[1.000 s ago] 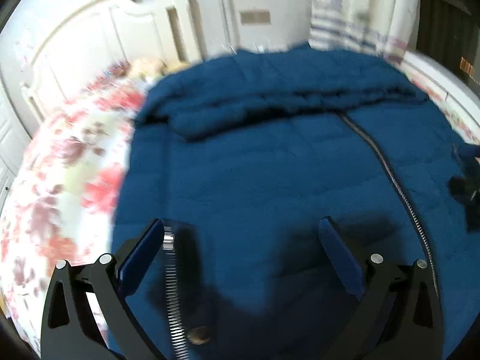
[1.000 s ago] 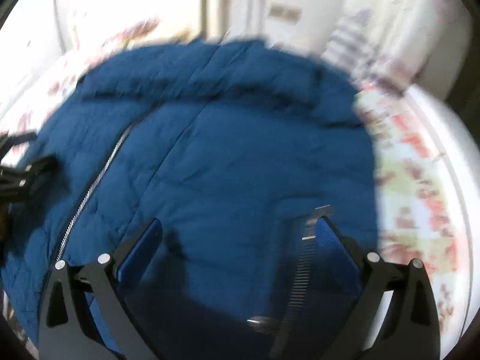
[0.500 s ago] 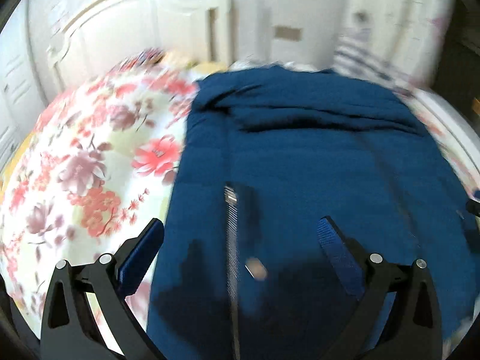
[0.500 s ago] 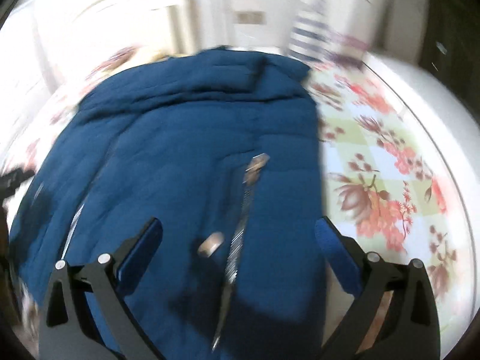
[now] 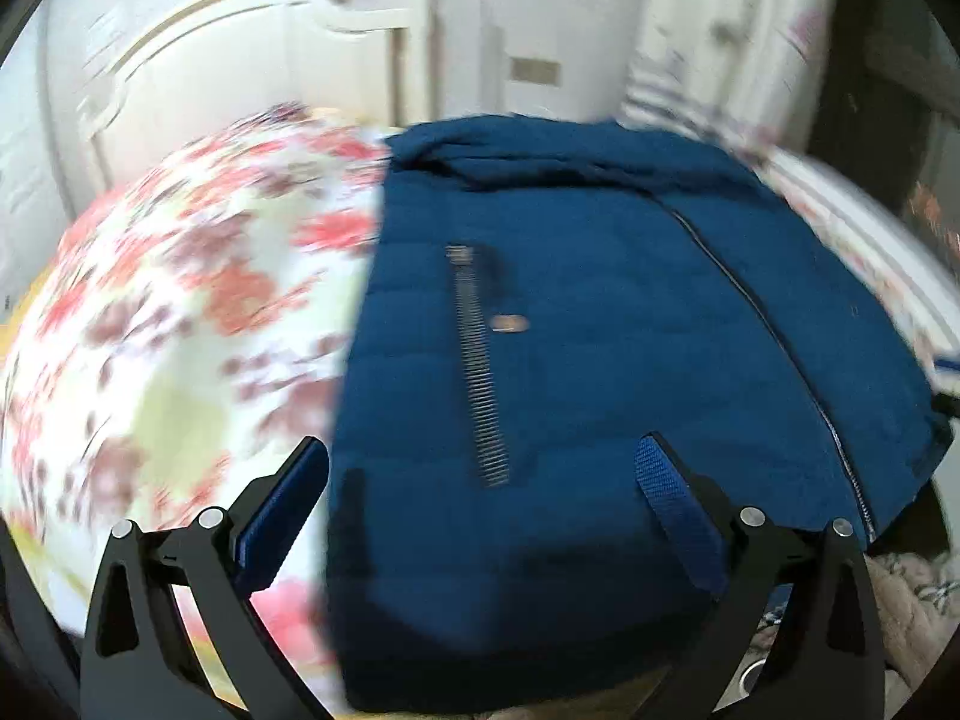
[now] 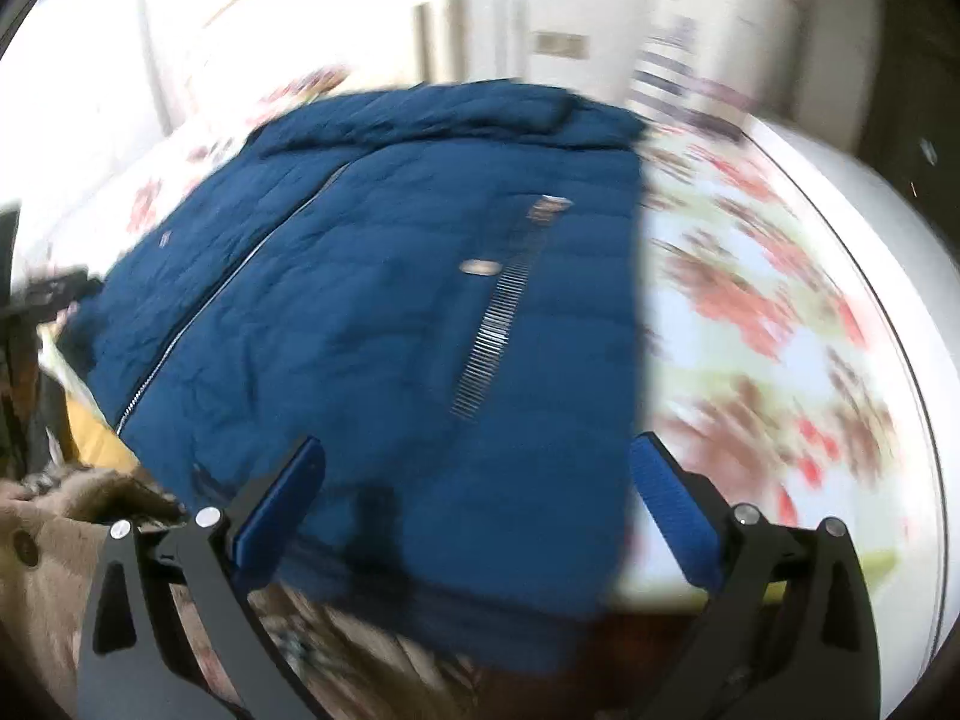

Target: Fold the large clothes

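A blue quilted jacket [image 5: 600, 360] was spread flat on a floral bedspread [image 5: 180, 330], its collar toward the white headboard [image 5: 240, 30]. The left gripper [image 5: 483, 480] was held above the jacket's near left part, jaws spread wide with nothing between them; the left finger [image 5: 282, 510] was seen over the bedspread and the right one over the fabric. The right gripper [image 6: 477, 477] was likewise held wide and empty above the near right part, a pocket zipper [image 6: 498, 324] lying just ahead.
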A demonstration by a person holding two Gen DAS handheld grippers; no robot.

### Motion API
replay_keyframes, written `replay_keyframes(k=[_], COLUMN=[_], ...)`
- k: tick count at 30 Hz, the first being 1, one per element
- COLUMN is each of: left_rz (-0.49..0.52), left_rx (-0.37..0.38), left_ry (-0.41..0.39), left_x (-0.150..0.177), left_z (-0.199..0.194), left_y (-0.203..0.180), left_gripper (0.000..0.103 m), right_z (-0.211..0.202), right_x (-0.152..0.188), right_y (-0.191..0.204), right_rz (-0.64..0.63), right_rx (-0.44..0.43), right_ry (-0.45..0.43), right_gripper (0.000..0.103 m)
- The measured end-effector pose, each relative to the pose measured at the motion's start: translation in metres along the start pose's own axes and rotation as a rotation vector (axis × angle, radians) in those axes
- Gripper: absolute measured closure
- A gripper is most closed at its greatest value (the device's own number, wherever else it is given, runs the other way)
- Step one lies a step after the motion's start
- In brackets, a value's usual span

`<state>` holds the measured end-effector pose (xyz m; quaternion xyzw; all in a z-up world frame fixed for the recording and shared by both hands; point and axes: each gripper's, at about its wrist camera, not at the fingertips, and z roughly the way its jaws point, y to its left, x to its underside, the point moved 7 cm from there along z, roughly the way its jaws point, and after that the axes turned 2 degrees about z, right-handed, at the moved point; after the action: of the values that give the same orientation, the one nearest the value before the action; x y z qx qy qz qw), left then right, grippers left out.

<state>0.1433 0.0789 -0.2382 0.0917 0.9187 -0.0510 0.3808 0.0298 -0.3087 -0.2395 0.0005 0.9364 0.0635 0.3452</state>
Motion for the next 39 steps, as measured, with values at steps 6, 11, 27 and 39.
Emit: replay_keyframes(k=[6, 11, 27, 39], left_rz=[-0.129, -0.078, -0.224, -0.254], left_rx=[0.106, 0.260, 0.395, 0.455], left_ry=[0.047, 0.057, 0.040, -0.029], left_x=[0.037, 0.039, 0.041, 0.036], left_z=[0.006, 0.003, -0.005, -0.022], left_y=[0.027, -0.003, 0.005, -0.010], left_gripper=[0.005, 0.009, 0.032, 0.087], right_z=[-0.009, -0.009, 0.010, -0.009], right_x=[0.043, 0.046, 0.017, 0.018], right_y=[-0.044, -0.024, -0.024, -0.019], right_rz=[0.210, 0.202, 0.285, 0.260], right_rx=[-0.155, -0.265, -0.381, -0.382], right_ry=[0.008, 0.027, 0.026, -0.064], right_gripper=[0.013, 0.022, 0.049, 0.085])
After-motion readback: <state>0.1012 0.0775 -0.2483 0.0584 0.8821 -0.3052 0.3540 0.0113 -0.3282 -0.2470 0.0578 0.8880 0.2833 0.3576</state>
